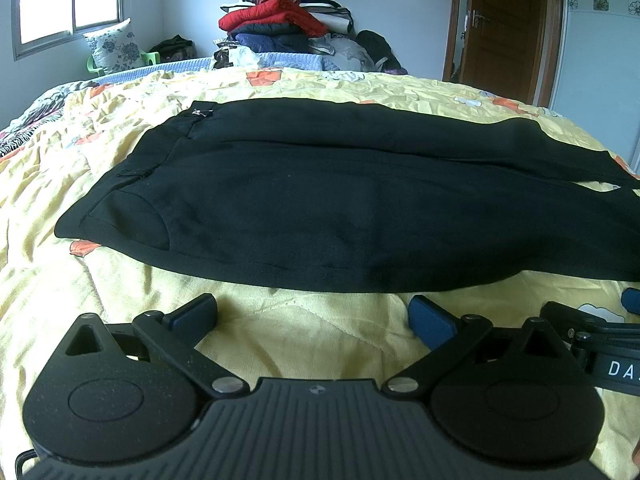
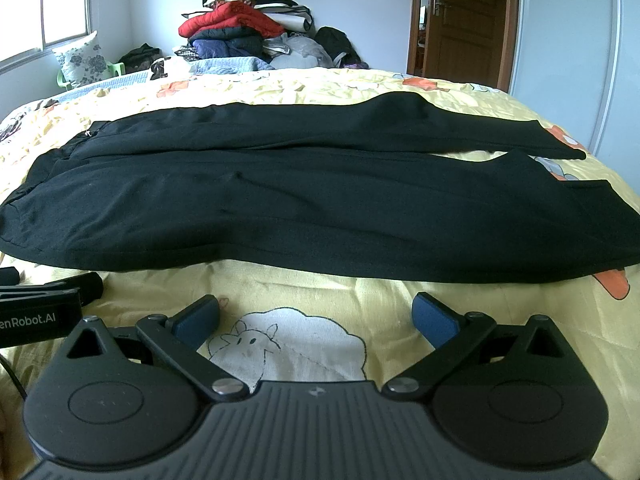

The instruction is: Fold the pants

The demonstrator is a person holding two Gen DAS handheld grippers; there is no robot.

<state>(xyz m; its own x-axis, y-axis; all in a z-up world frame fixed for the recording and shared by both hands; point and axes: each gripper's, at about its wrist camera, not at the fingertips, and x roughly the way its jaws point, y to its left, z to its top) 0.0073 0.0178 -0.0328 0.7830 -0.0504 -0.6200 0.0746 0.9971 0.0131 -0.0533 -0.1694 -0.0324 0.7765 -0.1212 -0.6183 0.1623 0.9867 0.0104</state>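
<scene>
While black pants [image 1: 340, 200] cross the quilt [image 1: 300, 340], both claws, left claw [image 1: 314, 318] and right claw [image 2: 316, 316], gape wide, empty.

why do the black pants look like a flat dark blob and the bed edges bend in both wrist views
Left wrist view: the window is blown out white, so the pants go underexposed with folds barely showing. Right wrist view: the same crushed blacks on the pants, and fisheye distortion bows the door frame and the bed.

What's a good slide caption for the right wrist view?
Open right gripper waits short of black pants spread flat, legs side by side, on a yellow quilt.
</scene>
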